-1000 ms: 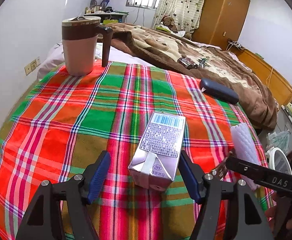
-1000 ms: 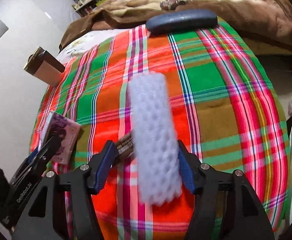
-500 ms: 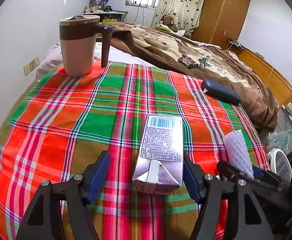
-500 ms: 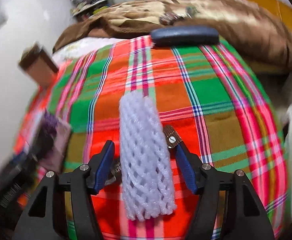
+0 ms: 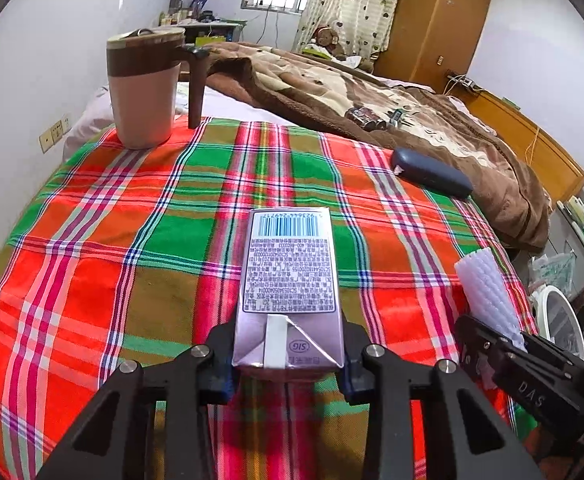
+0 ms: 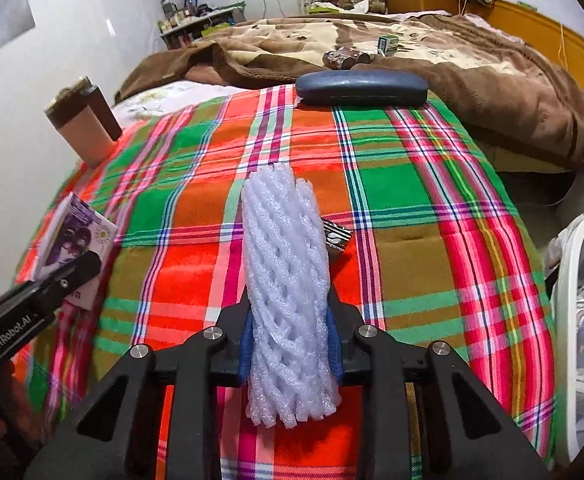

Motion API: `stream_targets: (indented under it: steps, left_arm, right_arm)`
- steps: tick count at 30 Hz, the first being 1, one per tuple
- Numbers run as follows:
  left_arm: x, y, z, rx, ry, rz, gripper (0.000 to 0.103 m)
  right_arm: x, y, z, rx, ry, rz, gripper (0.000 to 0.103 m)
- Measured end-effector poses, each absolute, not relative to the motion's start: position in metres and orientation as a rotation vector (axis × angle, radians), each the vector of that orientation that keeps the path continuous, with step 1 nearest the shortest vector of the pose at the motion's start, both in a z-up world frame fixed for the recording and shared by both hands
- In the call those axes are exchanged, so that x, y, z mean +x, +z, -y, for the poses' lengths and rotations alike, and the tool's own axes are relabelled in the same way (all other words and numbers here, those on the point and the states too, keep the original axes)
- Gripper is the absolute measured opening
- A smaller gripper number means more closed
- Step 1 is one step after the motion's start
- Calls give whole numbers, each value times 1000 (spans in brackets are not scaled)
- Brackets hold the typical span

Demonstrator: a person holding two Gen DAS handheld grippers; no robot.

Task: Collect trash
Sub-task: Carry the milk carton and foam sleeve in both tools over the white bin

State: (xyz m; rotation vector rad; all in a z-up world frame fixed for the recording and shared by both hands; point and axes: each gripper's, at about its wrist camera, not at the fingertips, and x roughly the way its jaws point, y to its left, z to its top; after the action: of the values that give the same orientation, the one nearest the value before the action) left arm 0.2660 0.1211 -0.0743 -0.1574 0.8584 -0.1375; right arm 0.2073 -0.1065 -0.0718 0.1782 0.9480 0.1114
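My left gripper (image 5: 288, 364) is shut on a purple drink carton (image 5: 288, 280), barcode end pointing away, held over the plaid tablecloth (image 5: 132, 240). My right gripper (image 6: 290, 340) is shut on a white foam fruit net (image 6: 286, 280), held just above the cloth. The foam net also shows at the right of the left wrist view (image 5: 487, 292), and the carton shows at the left of the right wrist view (image 6: 74, 244). A small dark wrapper (image 6: 335, 238) lies on the cloth beside the net.
A pink and brown lidded mug (image 5: 146, 88) stands at the far left corner. A dark glasses case (image 5: 431, 172) lies at the far right edge. A white-rimmed bin (image 6: 579, 320) stands off the table's right side. A bed with a brown blanket (image 5: 371, 92) is behind.
Both grippers have closed: the left jaws now clamp the carton and the right jaws now clamp the foam net. The net has been lifted slightly, uncovering the small wrapper.
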Motion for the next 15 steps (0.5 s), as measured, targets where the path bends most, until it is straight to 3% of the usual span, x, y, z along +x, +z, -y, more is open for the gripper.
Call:
stream_targets:
  steps: [5,15]
  left_arm:
    - [250,-70,-112,-146,-167,-846,37]
    - [219,-55,-87,-126,-224,-819,37]
  right_arm:
    - [197,-71,124,329,226,-927,26]
    - [176,-53,141,355,278,-875,26]
